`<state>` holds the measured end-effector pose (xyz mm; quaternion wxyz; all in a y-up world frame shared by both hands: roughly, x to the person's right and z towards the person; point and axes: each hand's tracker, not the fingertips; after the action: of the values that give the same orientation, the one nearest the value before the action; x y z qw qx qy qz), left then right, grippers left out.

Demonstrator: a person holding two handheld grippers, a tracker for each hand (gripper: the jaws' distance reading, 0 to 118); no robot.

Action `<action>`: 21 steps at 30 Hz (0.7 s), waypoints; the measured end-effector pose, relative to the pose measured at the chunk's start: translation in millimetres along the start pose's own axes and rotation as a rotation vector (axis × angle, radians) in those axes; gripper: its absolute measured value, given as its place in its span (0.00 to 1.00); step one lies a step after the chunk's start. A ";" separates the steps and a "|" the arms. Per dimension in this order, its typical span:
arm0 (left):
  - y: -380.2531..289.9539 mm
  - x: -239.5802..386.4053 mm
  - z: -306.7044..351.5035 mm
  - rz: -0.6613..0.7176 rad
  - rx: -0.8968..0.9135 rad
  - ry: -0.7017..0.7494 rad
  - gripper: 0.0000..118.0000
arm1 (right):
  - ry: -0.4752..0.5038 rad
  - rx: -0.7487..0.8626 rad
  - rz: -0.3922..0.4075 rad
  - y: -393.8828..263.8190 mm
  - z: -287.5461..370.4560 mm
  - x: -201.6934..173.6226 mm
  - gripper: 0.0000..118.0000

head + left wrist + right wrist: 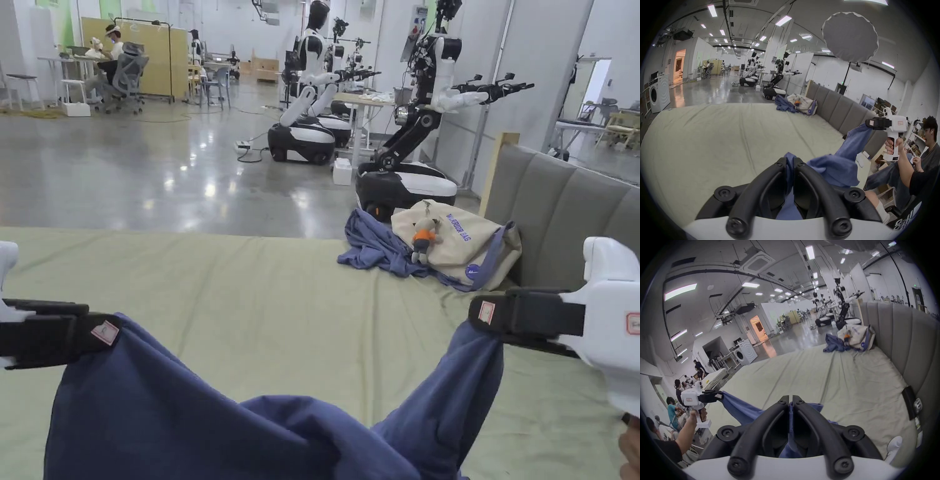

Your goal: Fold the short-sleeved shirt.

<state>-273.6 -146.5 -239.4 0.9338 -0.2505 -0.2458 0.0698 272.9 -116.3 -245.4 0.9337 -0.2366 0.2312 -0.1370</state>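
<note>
Head view: two grippers. Left gripper point(94, 331) at 9 o'clock, right gripper point(494, 315) at 3 o'clock, each with its fingers pressed on an edge of one blue shirt point(206, 419). The shirt hangs between them, sagging in the middle at 6 o'clock, raised over the green bed point(250, 294). At 1 o'clock on the bed: one crumpled blue cloth point(375, 247), one cream bag point(465, 240) touching it, one small plush toy point(424, 237) on the bag. Grey headboard point(556, 212) at 2 o'clock. At least two wheeled robots point(412, 125) on the floor at 12 o'clock; one seated person point(114, 53) at 11.

Left gripper view: own fingers point(782, 164) pinched together on shirt fabric point(834, 168) at 6 o'clock. Right gripper point(869, 124) at 3 o'clock, fingers clamped on another part of the shirt, held by one hand point(893, 145). One washing machine point(658, 94) at 9 o'clock. One round grey diffuser point(851, 37) at 1 o'clock.

Right gripper view: own fingers point(783, 401) pressed together with a shirt fold point(740, 408) between them. Left gripper point(719, 396) at 9 o'clock, clamped on the shirt. Several people point(672, 408) at 8 o'clock.
</note>
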 end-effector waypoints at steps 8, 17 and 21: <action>97.2 27.9 19.7 -0.034 0.110 -0.004 0.08 | -0.062 0.101 0.105 91.4 17.8 -34.7 0.03; 245.5 72.1 33.6 -0.155 0.246 0.074 0.08 | -0.223 0.268 0.251 231.4 27.3 -97.9 0.03; 312.8 85.4 33.1 -0.235 0.327 0.142 0.08 | -0.287 0.315 0.315 298.5 18.8 -117.9 0.03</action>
<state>-218.0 160.1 -335.2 0.9788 -0.0694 -0.1921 -0.0182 225.1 187.8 -338.3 0.9920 -0.0667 0.1064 0.0105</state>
